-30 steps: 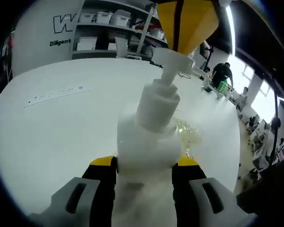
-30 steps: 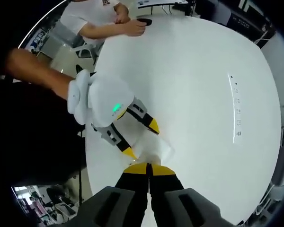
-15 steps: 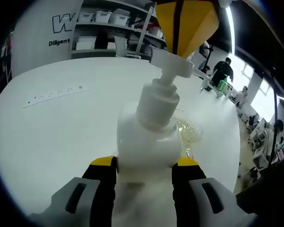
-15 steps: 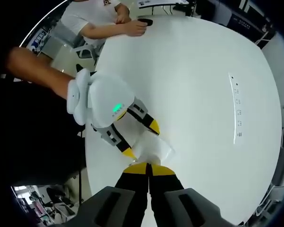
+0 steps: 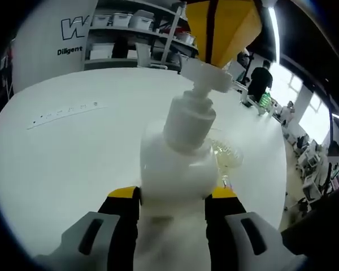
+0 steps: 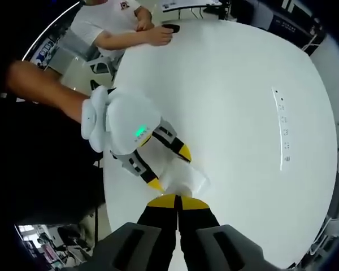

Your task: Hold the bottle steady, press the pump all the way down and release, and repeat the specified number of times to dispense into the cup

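Observation:
A white pump bottle (image 5: 175, 164) stands on the white table (image 5: 62, 152), and my left gripper (image 5: 172, 195) is shut on its body, one yellow-tipped jaw on each side. From above, my right gripper (image 5: 220, 34) comes down shut, its yellow tips resting on the pump head (image 5: 206, 76). A clear cup (image 5: 227, 157) stands just behind the bottle on the right, under the spout side. In the right gripper view my right gripper (image 6: 178, 201) points down at the bottle (image 6: 187, 179), which the left gripper (image 6: 169, 167) clamps from the left.
A recessed socket strip (image 6: 283, 132) lies in the table (image 6: 243, 113). A seated person (image 6: 121, 22) rests hands at the far edge beside a dark object (image 6: 170, 26). Shelves with boxes (image 5: 130, 34) stand behind the table. A bare forearm (image 6: 45, 90) holds the left gripper.
The right gripper's tips and the pump head have sunk slightly, shortening the visible stem. The bottle and the left gripper have stayed put.

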A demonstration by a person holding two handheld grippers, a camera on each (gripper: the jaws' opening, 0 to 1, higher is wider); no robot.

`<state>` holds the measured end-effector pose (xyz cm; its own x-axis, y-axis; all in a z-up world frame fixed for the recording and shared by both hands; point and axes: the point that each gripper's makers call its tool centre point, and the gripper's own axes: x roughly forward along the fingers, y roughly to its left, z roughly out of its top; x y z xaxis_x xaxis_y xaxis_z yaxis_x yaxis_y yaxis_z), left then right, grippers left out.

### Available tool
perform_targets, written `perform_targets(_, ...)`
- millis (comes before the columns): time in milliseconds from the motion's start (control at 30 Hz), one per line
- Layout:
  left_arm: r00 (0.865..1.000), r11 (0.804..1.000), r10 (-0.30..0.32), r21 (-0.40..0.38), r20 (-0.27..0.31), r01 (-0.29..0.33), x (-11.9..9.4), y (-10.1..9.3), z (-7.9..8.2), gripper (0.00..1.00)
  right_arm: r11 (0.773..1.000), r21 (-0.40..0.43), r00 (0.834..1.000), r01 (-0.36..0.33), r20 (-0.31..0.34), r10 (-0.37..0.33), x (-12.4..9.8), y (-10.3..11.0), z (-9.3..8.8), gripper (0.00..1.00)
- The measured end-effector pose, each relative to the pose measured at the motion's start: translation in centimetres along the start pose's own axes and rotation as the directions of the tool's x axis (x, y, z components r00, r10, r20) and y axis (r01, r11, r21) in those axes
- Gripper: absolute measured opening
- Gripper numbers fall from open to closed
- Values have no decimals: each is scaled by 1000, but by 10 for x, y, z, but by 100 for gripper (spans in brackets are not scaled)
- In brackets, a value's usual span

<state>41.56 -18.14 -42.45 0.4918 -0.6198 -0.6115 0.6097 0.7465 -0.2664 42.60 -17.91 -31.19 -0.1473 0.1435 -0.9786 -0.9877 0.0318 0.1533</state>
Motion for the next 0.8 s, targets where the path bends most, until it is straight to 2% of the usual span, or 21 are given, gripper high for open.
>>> perform_targets(167, 1000, 1000, -1, 3, -16, 1, 0, 2, -4, 44, 999, 37, 1000, -3, 22, 3, -9, 1, 0, 0)
perform_targets(467, 1000, 1000, 2, 0, -19, -2, 1, 2, -4, 44, 999, -2, 999, 32, -20, -33, -10, 1, -5, 0)
perform_targets(600, 1000, 1000, 4, -3, -19, -4, 0, 2, -4, 44, 1000, 10, 1000, 21, -10, -21, -10, 0, -5, 0)
perform_targets(800, 1000, 1000, 7, -3, -21, -7, 1, 3, -4, 44, 1000, -22, 1000, 19, -10, -20, -10, 3, -4, 0)
